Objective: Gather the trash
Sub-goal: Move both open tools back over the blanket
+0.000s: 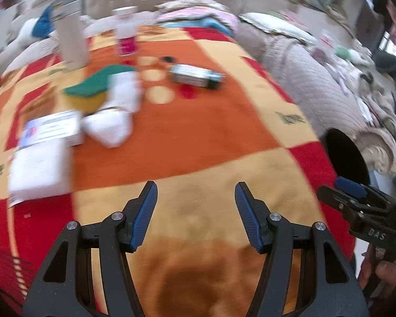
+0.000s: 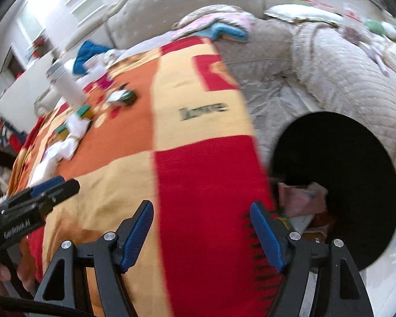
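Both grippers — left (image 1: pixel 196 215), right (image 2: pixel 202 235) — hanging empty, jaws apart. Tissues (image 1: pixel 111 129) at ten o'clock looking, probably, light and soft — pinching mid-wad suiting best, bin (image 2: pixel 338 182) waiting at three.

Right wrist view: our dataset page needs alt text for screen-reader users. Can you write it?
The right tool, open and empty, hangs over a red, orange and yellow blanket, next to a black round bin with crumpled trash inside. White tissues and small items lie farther back; the left tool enters at left.
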Available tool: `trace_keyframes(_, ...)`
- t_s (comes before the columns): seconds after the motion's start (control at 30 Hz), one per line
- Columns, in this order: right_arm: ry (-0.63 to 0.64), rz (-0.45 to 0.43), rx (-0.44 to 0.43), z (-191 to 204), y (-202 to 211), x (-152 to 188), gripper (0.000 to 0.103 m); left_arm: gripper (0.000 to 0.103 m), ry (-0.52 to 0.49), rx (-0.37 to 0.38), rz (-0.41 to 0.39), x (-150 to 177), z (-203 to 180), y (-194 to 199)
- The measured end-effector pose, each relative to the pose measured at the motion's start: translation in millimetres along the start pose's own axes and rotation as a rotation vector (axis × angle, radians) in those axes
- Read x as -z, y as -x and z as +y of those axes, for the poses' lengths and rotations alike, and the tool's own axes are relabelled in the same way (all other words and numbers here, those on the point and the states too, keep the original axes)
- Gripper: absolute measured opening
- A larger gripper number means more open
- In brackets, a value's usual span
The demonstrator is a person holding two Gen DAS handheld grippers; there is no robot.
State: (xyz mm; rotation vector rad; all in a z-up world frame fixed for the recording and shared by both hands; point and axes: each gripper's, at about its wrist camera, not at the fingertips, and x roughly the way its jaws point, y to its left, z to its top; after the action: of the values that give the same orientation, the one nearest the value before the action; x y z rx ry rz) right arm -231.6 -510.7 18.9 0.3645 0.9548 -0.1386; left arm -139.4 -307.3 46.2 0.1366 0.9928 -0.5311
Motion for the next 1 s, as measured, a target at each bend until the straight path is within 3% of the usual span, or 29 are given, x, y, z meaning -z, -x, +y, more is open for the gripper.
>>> trace_keyframes(0.43, 0.145, 0.042, -0.068, 82, -25, -7, 0.077, 0.06, 0.309, -0.224, -0.074, 3, 184, 43)
trace_keyframes(0.57, 0.169, 0.057, -0.078, 99, -32, -9, 0.077, 0.06, 0.363, -0.26, -0.062, 4, 212, 36)
trace_keyframes(0.73, 0.195, 0.065, -0.077, 107, -34, -8, 0.077, 0.06, 0.35, -0.257, -0.056, 10, 211, 30)
trace_keyframes(0.93, 0.165, 0.059, -0.074, 100, -32, -12, 0.077, 0.06, 0.31, -0.033, 0.015, 19, 180, 25)
trace_keyframes(1.0, 0.159, 0.059, -0.076, 98, -31, -12, 0.077, 0.06, 0.27, -0.042, 0.029, 19, 166, 25)
